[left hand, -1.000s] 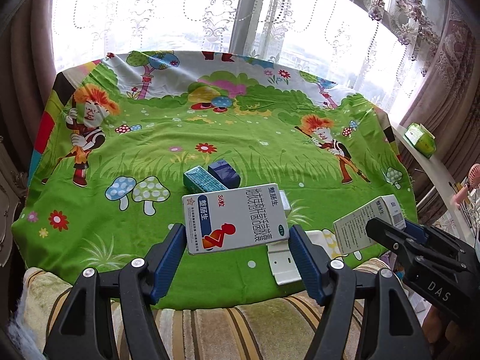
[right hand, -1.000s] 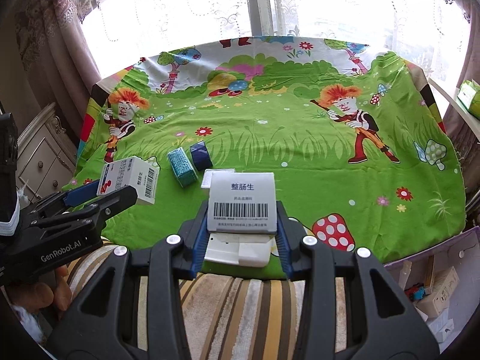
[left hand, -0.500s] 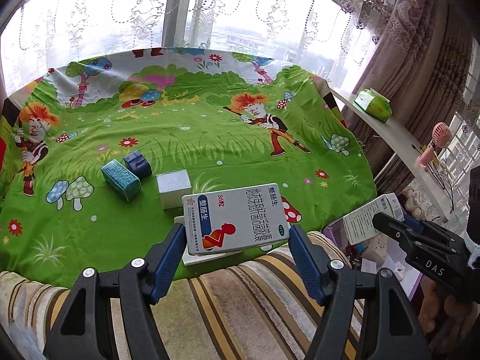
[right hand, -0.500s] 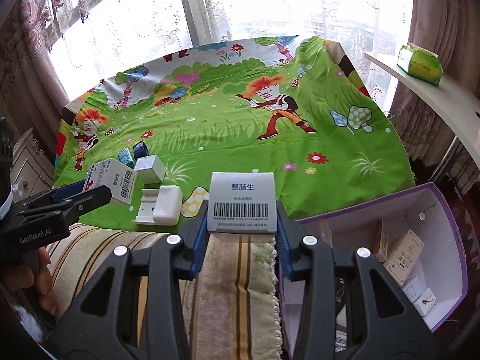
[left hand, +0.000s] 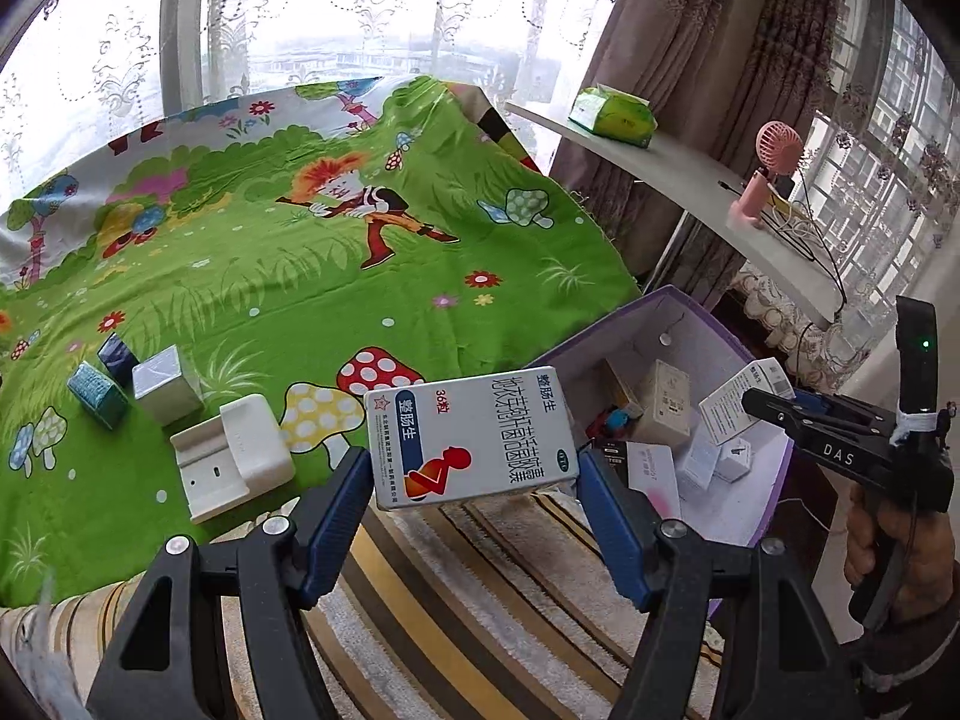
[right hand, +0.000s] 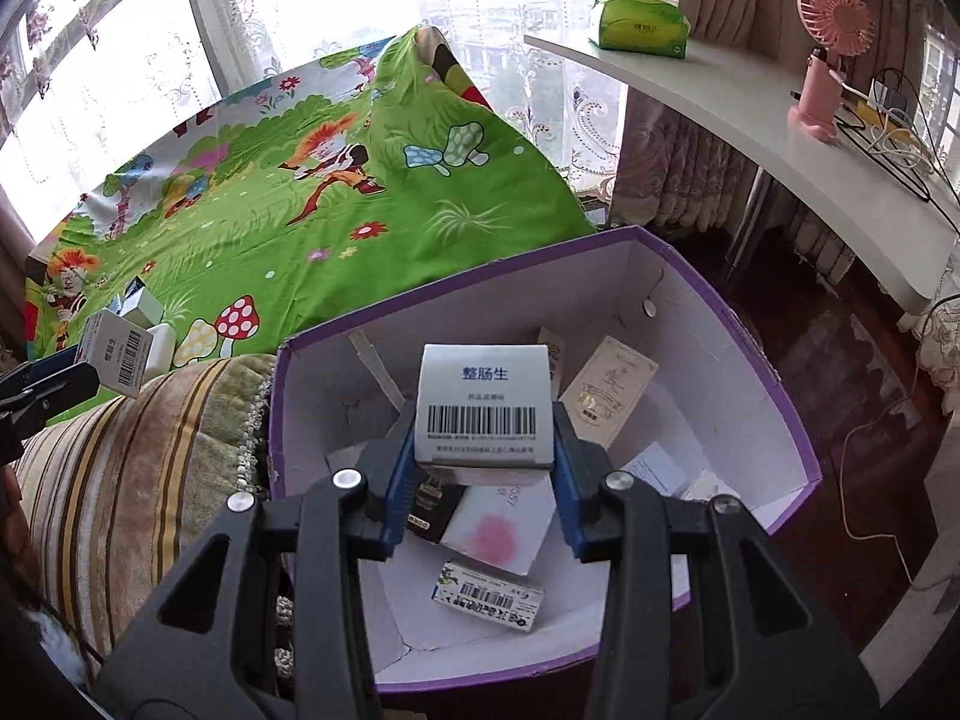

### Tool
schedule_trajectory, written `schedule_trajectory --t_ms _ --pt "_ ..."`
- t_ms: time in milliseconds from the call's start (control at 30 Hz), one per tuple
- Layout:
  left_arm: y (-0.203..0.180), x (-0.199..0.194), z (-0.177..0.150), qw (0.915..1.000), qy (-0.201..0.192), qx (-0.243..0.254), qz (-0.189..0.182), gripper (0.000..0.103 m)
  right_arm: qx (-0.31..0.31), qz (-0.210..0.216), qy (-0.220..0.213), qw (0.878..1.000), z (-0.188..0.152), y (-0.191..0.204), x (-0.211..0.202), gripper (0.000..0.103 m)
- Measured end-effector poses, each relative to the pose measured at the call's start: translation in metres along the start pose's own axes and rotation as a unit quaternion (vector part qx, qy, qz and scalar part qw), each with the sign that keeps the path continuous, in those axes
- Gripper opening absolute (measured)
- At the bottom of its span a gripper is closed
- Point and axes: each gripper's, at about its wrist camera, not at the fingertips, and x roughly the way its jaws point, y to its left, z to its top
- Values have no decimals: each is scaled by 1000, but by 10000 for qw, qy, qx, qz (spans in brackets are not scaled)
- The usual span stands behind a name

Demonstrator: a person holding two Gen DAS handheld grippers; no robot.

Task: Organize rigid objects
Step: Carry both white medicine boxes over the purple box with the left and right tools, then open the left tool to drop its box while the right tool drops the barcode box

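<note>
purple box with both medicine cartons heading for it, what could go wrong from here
1. The right gripper holds its medicine carton over the purple box; dropped from here it may bounce off the boxes lying inside.
2. The left gripper holds its carton only at the short ends, over the striped cushion; released now, it would miss the box.
3. Both grippers converge on one box and could knock each other.

A green cartoon sheet point(left hand: 288, 276) covers the bed; small boxes point(left hand: 162, 384) and a white charger point(left hand: 234, 456) lie on it.
</note>
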Motion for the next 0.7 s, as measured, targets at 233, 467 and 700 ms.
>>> schedule_trajectory --t_ms 233,467,700 --pt "-53 16 -4 9965 323 685 -355 71 275 -314 46 9991 -8 -42 -7 44" --pt "-92 30 -10 9885 645 1191 -674 71 518 -493 -27 9974 -6 -69 -12 44" --pt "-114 44 -19 9783 1004 1568 -910 76 637 -610 -120 9960 2 -84 -15 44"
